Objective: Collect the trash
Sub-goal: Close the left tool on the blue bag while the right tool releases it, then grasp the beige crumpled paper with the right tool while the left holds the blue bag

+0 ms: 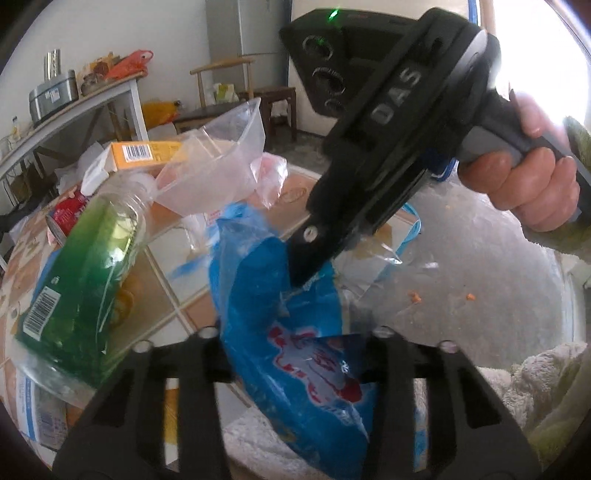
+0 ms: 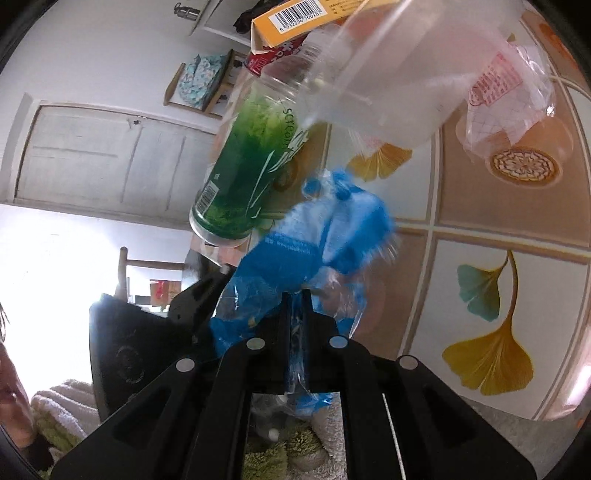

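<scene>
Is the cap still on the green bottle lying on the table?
No. In the right wrist view the green bottle lies on its side with its clear neck open and no cap on it.

Left gripper (image 1: 295, 354) fingertips hidden behind blue bag (image 1: 295, 332); grip there unclear. Bag's far end (image 2: 354, 218) motion-blurred. Bottle (image 1: 85, 266) base partly covered by gripper frame. Orange box (image 2: 295, 22) cut off by top edge. Print on bag unreadable.

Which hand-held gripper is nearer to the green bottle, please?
Left. The left hand-held gripper sits right beside the green bottle; the right hand-held gripper pinches the blue bag farther off.
</scene>
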### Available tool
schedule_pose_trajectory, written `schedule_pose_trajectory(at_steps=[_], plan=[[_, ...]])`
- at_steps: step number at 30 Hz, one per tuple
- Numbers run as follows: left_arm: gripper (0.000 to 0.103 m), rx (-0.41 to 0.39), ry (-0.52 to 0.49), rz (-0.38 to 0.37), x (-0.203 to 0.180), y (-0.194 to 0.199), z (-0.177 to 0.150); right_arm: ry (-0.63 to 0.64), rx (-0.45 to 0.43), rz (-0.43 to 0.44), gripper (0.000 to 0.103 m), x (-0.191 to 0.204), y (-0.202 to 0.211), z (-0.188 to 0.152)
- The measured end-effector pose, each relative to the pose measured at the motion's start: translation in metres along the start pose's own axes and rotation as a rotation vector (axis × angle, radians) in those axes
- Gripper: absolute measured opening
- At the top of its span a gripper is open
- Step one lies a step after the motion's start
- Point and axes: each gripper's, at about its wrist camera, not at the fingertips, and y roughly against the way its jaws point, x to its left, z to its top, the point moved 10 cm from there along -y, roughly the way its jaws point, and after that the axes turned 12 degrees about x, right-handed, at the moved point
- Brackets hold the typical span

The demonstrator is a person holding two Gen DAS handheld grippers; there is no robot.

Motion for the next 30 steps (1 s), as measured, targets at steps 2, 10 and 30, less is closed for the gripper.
schedule_pose_trajectory(at_steps=[2,10,30], plan=[[0.024,0.012,0.009,-0.001,0.002,-0.003,-0.001,0.0,-0.007,0.015,0.007,0.0,0.005,0.001],[0.007,0.012,0.064,-0.027,0.014,0.001,0.001,0.038,-0.071,-0.005,0.037,0.008,0.045,-0.001],[0.003,-0.087,0.195,-0.091,0.04,0.039,-0.012,-0.035,-0.333,-0.309,0.095,0.058,0.17,0.182]])
